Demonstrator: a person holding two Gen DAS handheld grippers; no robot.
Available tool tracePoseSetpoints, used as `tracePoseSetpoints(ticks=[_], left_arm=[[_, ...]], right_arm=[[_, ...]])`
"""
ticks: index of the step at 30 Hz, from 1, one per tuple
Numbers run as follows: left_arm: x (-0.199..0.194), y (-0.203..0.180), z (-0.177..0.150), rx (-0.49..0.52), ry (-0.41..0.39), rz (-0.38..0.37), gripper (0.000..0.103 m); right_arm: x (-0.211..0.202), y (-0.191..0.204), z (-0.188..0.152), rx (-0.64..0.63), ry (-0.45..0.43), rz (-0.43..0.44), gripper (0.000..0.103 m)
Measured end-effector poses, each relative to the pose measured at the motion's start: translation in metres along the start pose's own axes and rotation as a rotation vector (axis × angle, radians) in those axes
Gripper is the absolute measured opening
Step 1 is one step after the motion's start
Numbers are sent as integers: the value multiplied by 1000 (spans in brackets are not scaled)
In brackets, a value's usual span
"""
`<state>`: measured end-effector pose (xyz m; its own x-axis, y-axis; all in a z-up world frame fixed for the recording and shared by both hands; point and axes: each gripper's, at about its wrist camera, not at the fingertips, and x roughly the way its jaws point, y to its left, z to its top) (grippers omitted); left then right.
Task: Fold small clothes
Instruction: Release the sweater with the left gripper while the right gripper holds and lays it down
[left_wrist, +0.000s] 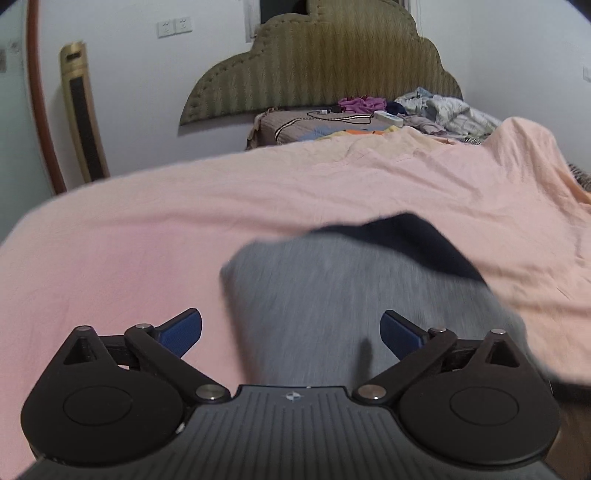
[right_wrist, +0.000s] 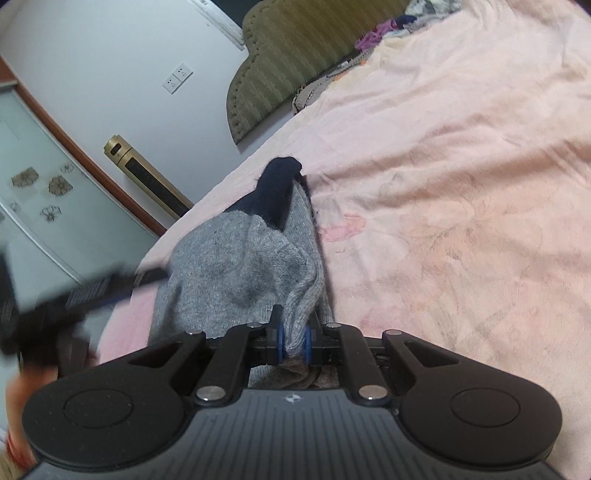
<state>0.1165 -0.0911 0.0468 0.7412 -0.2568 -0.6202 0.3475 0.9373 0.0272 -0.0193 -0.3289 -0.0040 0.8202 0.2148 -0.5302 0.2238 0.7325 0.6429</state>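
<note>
A: Where's the sock (right_wrist: 236, 266) from the tongs?

B: Take the sock as the landmark. Its grey cuff end is pinched between the narrowed pads of the right gripper (right_wrist: 293, 341), so that one is nearest, holding it at the near end.

A: And the left gripper (left_wrist: 291, 332)?

B: Spread wide, holding nothing, with the grey body of the sock (left_wrist: 332, 306) just ahead between its fingers; motion blur hides whether it touches.

A: Long axis?

B: It runs away from the right gripper along the pink bedspread (right_wrist: 461, 184), the navy toe (right_wrist: 277, 192) at the far end, pointing toward the headboard (right_wrist: 291, 48) well beyond. I'd judge the fold brings toe toward cuff.
</note>
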Motion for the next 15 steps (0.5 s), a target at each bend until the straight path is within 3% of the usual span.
tracePoseSetpoints(ticks=[6, 15], left_arm=[[-38, 23, -46, -79, 19, -62, 102], [-64, 8, -88, 135, 14, -165, 103]], right_arm=[[3, -6, 1, 43, 9, 19, 11], [2, -21, 3, 171, 30, 75, 10]])
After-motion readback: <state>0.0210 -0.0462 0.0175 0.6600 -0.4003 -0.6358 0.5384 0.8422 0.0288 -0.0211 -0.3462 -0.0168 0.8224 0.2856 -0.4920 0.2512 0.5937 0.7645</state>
